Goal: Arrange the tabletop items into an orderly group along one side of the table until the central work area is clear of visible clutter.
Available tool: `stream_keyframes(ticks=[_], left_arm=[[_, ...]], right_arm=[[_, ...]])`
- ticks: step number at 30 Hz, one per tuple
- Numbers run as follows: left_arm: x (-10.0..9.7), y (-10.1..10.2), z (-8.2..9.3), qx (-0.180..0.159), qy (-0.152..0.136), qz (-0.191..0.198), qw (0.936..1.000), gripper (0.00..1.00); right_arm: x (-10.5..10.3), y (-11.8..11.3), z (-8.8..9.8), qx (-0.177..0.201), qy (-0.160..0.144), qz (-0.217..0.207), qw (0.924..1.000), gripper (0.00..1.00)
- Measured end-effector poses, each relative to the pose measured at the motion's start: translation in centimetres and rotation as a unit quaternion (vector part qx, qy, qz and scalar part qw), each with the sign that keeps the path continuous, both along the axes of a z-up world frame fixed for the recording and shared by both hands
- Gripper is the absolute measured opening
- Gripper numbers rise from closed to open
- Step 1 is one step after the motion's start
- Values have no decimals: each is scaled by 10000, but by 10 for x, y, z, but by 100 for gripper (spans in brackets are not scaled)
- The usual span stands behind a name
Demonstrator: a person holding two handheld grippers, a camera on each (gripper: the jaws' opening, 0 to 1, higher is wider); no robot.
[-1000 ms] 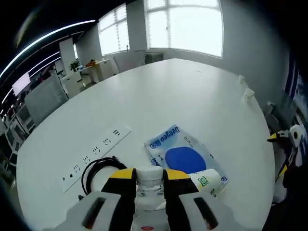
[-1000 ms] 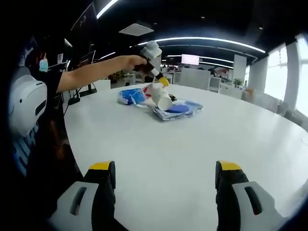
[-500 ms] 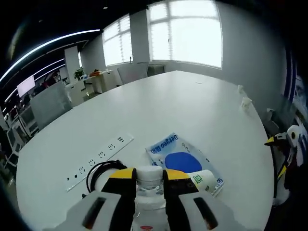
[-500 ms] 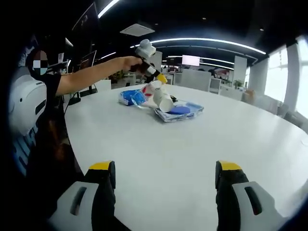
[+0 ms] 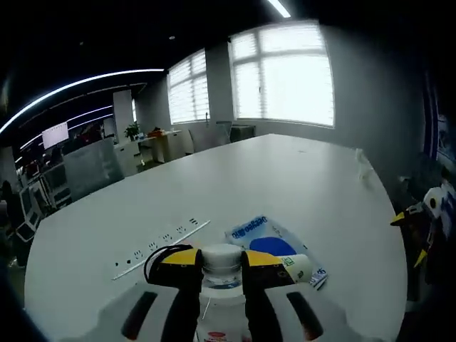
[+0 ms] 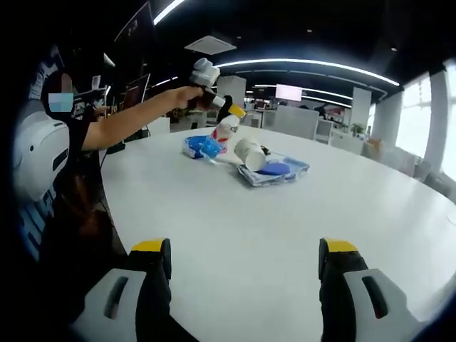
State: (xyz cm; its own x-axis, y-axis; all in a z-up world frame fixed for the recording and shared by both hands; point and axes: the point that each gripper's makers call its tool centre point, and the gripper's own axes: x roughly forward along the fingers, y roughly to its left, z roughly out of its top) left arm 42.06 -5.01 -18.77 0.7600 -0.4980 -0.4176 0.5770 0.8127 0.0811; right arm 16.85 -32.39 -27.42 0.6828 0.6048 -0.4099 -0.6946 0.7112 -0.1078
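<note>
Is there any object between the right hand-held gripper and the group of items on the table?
Nothing visible stands in the way. In the right gripper view, only bare white table lies between the open right hand-held gripper and the paper cup on the blue packet. The left hand-held gripper holds the bottle up just behind them.

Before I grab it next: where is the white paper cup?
In the left gripper view the white paper cup lies on its side on the blue-and-clear plastic packet, just right of the left claw.
</note>
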Motion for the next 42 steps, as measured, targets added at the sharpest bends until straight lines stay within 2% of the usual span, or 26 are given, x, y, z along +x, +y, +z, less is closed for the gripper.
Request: stream_keyframes(ticks=[9, 18, 27, 42], left_arm=[[-17, 15, 11, -219, -461, 181, 9985, 19], [-29, 34, 18, -451, -555, 311, 9970, 19], [-50, 47, 22, -557, -948, 473, 9928, 20], [-67, 58, 23, -519, -1123, 527, 9909, 20]], right_arm=[[-2, 3, 4, -10, -87, 25, 10000, 82], [-4, 4, 5, -18, -109, 30, 9999, 82], [-6, 8, 3, -28, -81, 82, 9999, 82], [-10, 20, 2, -96, -56, 182, 9998, 82]])
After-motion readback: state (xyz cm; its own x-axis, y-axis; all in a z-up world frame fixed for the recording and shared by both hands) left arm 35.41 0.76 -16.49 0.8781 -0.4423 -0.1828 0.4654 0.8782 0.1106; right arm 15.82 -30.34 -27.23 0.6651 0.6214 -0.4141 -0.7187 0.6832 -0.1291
